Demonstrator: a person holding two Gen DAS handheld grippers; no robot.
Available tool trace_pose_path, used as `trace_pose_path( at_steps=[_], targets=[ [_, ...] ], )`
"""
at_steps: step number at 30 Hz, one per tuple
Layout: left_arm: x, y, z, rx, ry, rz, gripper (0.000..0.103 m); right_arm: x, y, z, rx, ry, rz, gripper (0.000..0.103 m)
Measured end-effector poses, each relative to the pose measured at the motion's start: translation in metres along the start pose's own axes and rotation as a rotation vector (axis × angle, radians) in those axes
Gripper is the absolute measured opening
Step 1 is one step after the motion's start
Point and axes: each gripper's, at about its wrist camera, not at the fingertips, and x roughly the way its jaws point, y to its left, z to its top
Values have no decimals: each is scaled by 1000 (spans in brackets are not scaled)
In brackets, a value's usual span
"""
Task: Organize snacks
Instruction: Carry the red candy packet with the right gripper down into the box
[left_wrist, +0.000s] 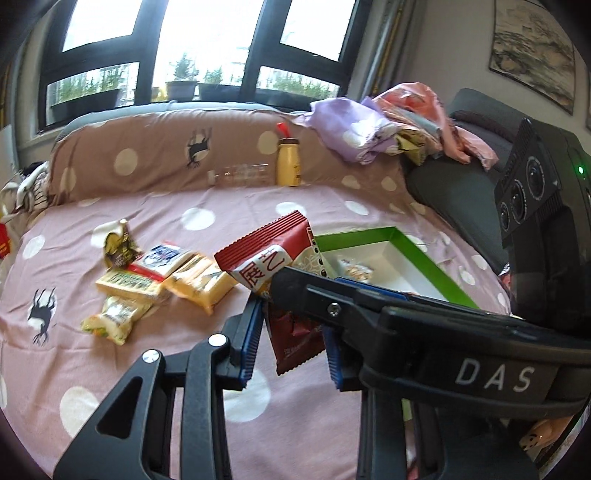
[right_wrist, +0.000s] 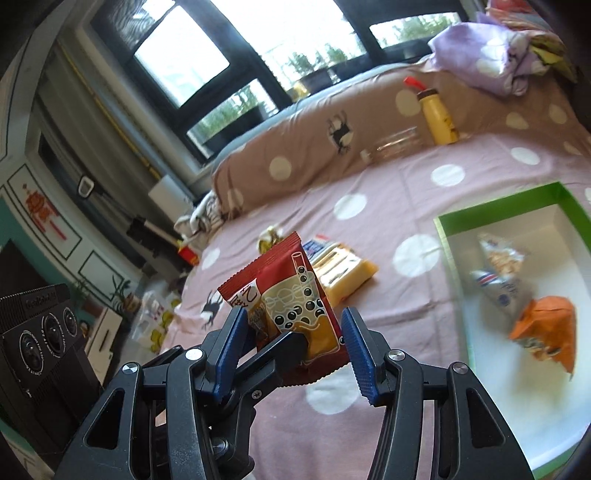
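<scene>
You're working over a polka-dot bed (left_wrist: 147, 369) beneath a window (left_wrist: 203, 44). Both grippers, left (left_wrist: 291, 339) and right (right_wrist: 291, 343), are pinching one red packet (right_wrist: 291, 295), jaws narrowly parted.

Bare bedspread (right_wrist: 388, 236) lies between snack pile (left_wrist: 147, 280) and box (right_wrist: 448, 258).

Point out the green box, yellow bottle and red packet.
green box (right_wrist: 448, 240), right wrist view, left rim
yellow bottle (left_wrist: 289, 162), left wrist view, body
red packet (right_wrist: 295, 295), right wrist view, front face
</scene>
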Motion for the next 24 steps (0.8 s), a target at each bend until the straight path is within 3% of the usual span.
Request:
trace_pose_path(
  at_steps=[13, 24],
  targets=[
    [45, -66, 23, 134, 21, -113, 29, -44, -63, 15, 132, -97, -81, 56],
    [80, -99, 25, 179, 83, -160, 29, -54, -108, 15, 235, -101, -135, 56]
  ],
)
